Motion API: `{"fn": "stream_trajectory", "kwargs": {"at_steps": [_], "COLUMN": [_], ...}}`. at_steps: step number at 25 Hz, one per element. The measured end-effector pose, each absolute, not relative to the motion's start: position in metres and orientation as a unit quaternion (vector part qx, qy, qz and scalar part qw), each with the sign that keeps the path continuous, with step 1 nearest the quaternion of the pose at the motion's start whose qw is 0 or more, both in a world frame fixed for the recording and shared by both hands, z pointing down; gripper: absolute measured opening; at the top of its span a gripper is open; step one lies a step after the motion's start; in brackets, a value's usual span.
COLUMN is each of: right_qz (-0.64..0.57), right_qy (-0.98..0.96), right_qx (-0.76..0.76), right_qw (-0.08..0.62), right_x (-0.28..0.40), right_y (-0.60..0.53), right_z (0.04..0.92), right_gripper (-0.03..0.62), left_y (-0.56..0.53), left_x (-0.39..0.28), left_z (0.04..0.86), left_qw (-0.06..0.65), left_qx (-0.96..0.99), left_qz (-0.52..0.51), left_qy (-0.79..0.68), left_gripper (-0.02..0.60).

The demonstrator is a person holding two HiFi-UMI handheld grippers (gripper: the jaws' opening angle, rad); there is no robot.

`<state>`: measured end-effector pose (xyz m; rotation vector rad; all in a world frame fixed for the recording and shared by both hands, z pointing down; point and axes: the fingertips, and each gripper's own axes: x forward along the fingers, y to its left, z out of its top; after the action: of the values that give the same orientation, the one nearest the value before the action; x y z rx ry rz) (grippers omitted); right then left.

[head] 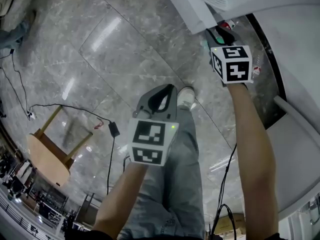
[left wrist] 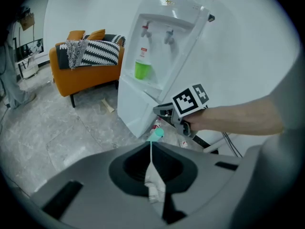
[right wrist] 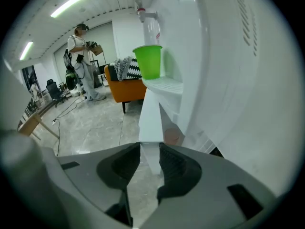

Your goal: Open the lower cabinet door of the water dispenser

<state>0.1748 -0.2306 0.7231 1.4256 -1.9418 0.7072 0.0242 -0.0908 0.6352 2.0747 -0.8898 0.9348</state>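
My right tongs (right wrist: 149, 149) pinch the free edge of the lower cabinet door (right wrist: 150, 118), already ajar from the water dispenser (right wrist: 224, 56). My left tongs (left wrist: 153, 140) are closed and empty.

Open-plan office, this one, and we're looking at its lounge corner. Polished grey marble-look floor tiles (head: 100, 49) lie underfoot, and long strip lights (right wrist: 71, 3) run along the white ceiling. A white floor-standing water dispenser (left wrist: 157, 18) stands by the wall, a bright green plastic cup (right wrist: 148, 61) on its drip shelf. Near it is an orange upholstered sofa (left wrist: 90, 78) with a black-and-white striped cushion (left wrist: 102, 52). Further back there's a black swivel chair (right wrist: 51, 90) and a person (right wrist: 81, 56) standing. A black cable (head: 65, 105) trails across the floor by a light-wood table (head: 47, 156).
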Motion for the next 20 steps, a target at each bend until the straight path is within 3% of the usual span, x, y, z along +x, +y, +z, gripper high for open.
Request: {"fn": "stream_trajectory", "kwargs": {"at_steps": [12, 20], "right_qz": [0.269, 0.257], "right_qy": [-0.755, -0.785], "right_qx": [0.516, 0.475], "right_qw": [0.302, 0.304], "right_x": [0.134, 0.089], "right_y": [-0.221, -0.219], "right_z": [0.725, 0.724], "right_gripper": [0.112, 0.06], "left_y": [-0.093, -0.097], "left_x": [-0.008, -0.026], "left_z": [0.644, 0.645], "left_qw": [0.354, 0.366], "left_qx": [0.782, 0.772], "left_qz": [0.358, 0.349], "left_qy": [-0.368, -0.386], "left_gripper": [0.012, 0.012]}}
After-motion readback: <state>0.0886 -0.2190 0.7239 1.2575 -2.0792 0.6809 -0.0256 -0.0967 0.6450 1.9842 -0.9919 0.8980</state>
